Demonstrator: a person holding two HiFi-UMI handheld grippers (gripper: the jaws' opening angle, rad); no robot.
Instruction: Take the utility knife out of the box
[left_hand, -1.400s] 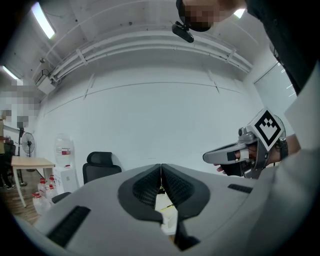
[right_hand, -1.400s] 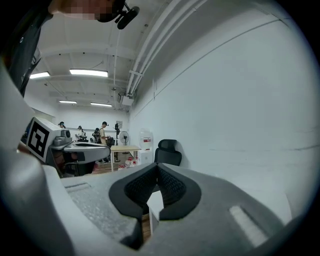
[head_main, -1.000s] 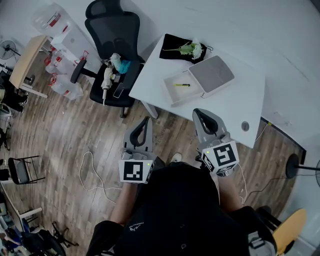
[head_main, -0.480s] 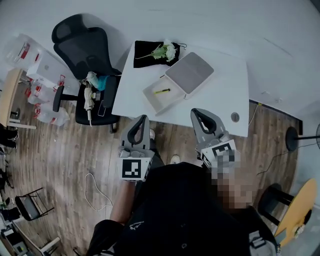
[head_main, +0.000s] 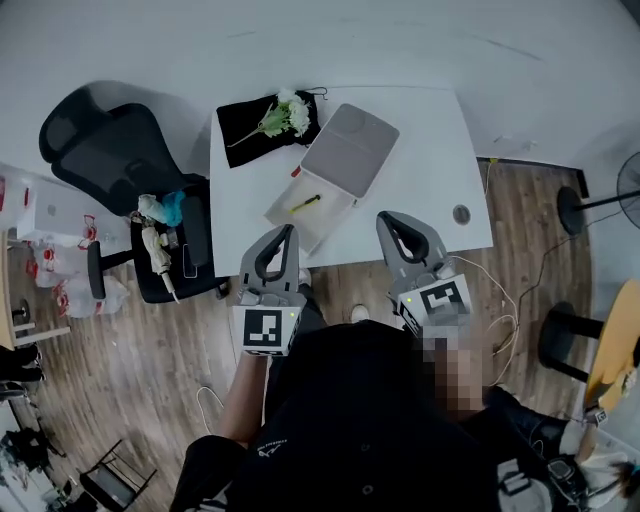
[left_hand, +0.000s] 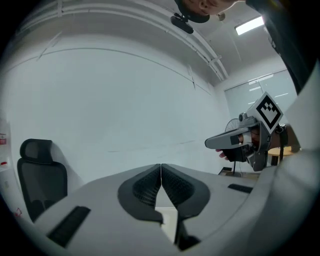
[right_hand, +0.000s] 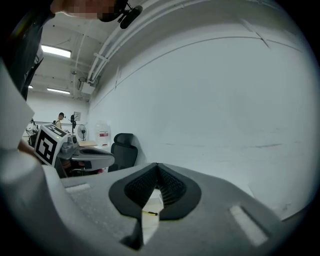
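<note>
Approach step: left gripper (left_hand: 161, 172) and right gripper (right_hand: 157, 172), jaws pressed together on nothing, hover short of the table (head_main: 425, 190) — the yellow utility knife (head_main: 306, 203) lies untouched in the open box (head_main: 327, 217) — so reaching in with parted jaws likely comes next.

We hold the left hand-held gripper (head_main: 285, 232) and the right hand-held gripper (head_main: 386, 218) side by side and apart, both pointing forward from our chest. The left's jaws press together on nothing; the right's seem to meet at the tips, likewise empty.
</note>
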